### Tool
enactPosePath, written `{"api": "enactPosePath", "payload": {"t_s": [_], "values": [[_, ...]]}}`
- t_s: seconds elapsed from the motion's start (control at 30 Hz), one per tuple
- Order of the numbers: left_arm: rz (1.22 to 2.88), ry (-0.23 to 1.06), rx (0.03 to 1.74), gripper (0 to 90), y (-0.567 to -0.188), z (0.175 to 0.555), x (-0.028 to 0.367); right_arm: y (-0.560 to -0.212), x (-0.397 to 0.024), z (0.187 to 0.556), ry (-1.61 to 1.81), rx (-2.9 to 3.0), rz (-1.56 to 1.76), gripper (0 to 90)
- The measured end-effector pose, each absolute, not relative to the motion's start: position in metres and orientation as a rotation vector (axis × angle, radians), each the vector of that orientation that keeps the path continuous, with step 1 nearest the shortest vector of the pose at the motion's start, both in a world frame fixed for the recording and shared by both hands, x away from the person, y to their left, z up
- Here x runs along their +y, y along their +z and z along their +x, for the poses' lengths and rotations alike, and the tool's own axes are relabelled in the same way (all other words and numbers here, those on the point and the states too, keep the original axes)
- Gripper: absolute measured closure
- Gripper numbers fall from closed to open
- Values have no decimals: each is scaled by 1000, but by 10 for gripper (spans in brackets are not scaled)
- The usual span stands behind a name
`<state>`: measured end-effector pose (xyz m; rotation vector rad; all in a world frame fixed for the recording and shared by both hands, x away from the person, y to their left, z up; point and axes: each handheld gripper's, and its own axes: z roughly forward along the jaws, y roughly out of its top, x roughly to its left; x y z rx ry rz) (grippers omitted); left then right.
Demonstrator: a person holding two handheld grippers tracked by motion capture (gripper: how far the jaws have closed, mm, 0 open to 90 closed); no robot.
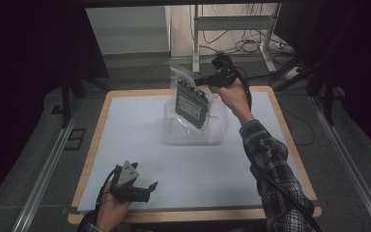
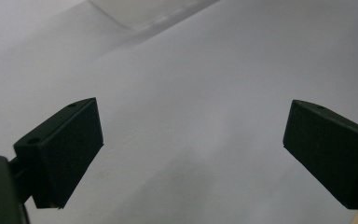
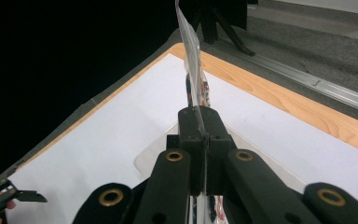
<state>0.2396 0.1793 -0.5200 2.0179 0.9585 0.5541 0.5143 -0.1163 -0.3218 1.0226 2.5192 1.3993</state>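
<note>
My right gripper point(image 1: 204, 80) is clamped on the top edge of a clear bag point(image 1: 192, 101) w/ a dark printed card inside; the bag hangs tilted below the jaws, at about 1 o'clock on the white mat point(image 1: 140, 145) seen from the high view. Its lower corner dips over a clear plastic tub point(image 1: 212, 133) that sits on the mat, just beneath; can't tell whether bag and tub touch. From the right hand point(image 1: 234, 96) the plaid sleeve point(image 1: 270, 159) runs back to 5 o'clock, and the cable trails along it.

My left gripper point(image 1: 145, 186) sits at 7 o'clock near the front edge of the table point(image 1: 290, 145), jaws wide apart, nothing between them, left hand point(image 1: 111, 205) behind it.

Room to move: the mat's middle and whole left half, 8 to 11 o'clock, lie bare. The tub stands well in from the far edge and the right edge, w/ a wood strip showing round the mat.

View differences: the right gripper view shows the grip itself, both jaws point(image 3: 200, 126) pressed flat together w/ the bag film point(image 3: 189, 42) rising edge-on out of them, plus the tub rim point(image 3: 144, 158) below and the tips of the left gripper point(image 3: 14, 196) at 8 o'clock. The left gripper view gives the open gap btw its own fingers point(image 2: 65, 154) over plain mat point(image 2: 191, 116), w/ a bit of the clear tub point(image 2: 144, 14) at 11 o'clock.
</note>
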Motion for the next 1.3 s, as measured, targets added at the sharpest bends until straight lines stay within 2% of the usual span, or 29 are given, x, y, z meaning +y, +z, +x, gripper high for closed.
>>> {"api": "enactPosePath", "payload": {"t_s": [0.33,0.67,1.07,1.1,1.13,1.3], "values": [[2016,546,952,47,-521,241,179,-334,-110,521,1349,2474,1018,886],[2025,542,950,46,-522,241,179,-340,-122,532,1367,2418,1063,868],[2034,535,953,44,-522,241,179,-338,-123,526,1258,2340,950,576],[2034,535,953,44,-522,241,179,-338,-123,526,1258,2340,950,576],[2036,532,949,44,-522,241,179,-337,-126,525,1263,2326,947,506],[2033,518,954,45,-522,241,178,-334,-130,520,1274,2321,929,396]]}}
